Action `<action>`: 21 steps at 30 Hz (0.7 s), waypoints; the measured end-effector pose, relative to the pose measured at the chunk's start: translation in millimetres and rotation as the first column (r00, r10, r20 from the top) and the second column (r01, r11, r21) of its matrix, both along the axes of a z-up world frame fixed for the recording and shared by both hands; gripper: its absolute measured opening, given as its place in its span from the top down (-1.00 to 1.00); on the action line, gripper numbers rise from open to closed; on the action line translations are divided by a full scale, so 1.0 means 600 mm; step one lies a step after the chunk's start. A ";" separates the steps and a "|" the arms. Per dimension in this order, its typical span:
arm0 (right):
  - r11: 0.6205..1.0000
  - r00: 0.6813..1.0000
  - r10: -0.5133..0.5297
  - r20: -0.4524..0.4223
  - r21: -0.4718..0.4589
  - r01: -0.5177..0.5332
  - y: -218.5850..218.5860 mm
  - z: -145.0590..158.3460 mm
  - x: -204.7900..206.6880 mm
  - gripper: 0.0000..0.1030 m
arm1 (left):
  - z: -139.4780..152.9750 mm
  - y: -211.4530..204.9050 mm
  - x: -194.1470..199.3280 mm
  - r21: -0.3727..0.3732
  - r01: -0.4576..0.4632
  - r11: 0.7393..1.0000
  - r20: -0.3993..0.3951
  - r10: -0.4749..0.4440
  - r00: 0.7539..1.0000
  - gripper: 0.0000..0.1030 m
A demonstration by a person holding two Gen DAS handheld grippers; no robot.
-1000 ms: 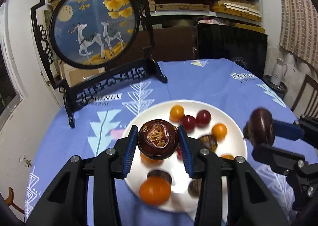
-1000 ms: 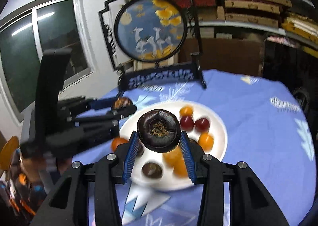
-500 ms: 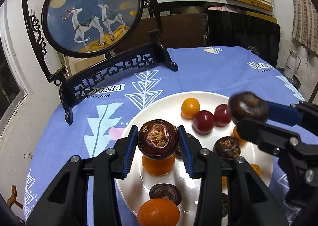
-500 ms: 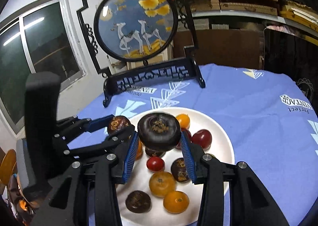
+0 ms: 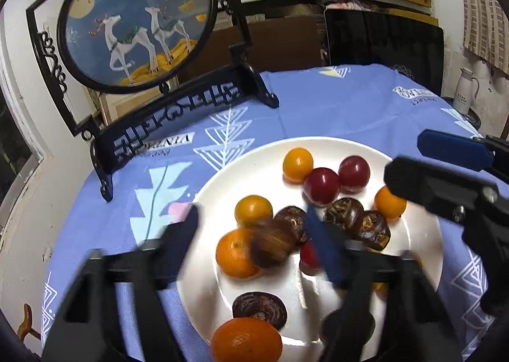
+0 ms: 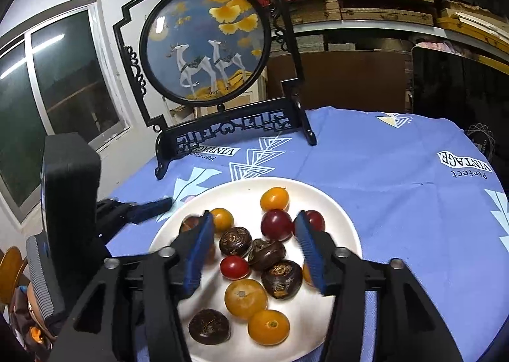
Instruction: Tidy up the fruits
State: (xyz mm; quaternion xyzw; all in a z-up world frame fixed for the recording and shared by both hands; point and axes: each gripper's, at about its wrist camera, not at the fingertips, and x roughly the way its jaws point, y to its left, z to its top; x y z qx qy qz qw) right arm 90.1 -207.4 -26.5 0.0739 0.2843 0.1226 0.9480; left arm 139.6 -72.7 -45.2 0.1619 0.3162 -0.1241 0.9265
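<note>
A white plate (image 5: 241, 171) (image 6: 241, 195) holds several orange, red and dark brown fruits. My left gripper (image 5: 254, 244) hangs low over its near left part with blurred jaws that are opening. A dark brown fruit (image 5: 270, 247) lies loose between them against an orange fruit (image 5: 235, 254), free of both pads. My right gripper (image 6: 254, 250) is over the plate's middle, its jaws opening too. Dark brown fruits (image 6: 265, 254) and a red one (image 6: 233, 266) rest on the plate beneath it, untouched by the blue pads (image 6: 200, 250). Each gripper shows in the other's view: right (image 5: 410, 155), left (image 6: 140, 211).
A round deer picture in a black carved stand (image 5: 178, 114) (image 6: 222, 129) stands on the blue tablecloth (image 5: 334, 107) behind the plate. Shelves, a black chair back (image 5: 381, 37) and a white jug (image 5: 466, 91) lie beyond the table. A window (image 6: 47, 91) is at left.
Both grippers came down and forward over the plate, then opened. Each let go of its dark brown fruit, and both fruits now lie among the others on the plate.
</note>
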 end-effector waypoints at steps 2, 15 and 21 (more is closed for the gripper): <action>1.000 1.000 -0.009 0.010 -0.002 0.009 0.000 0.002 -0.001 -0.25 | 0.004 0.001 -0.003 0.001 -0.004 1.000 0.022 0.004 1.000 -0.61; 0.995 0.992 -0.088 0.093 0.046 0.084 -0.032 0.007 -0.088 -0.60 | 0.042 0.068 -0.067 -0.094 -0.057 0.994 0.166 0.072 0.984 -0.89; 0.991 0.984 -0.131 0.119 0.047 0.126 -0.044 -0.028 -0.127 -0.64 | 0.040 0.102 -0.086 -0.166 -0.067 0.984 0.202 0.100 0.974 -0.89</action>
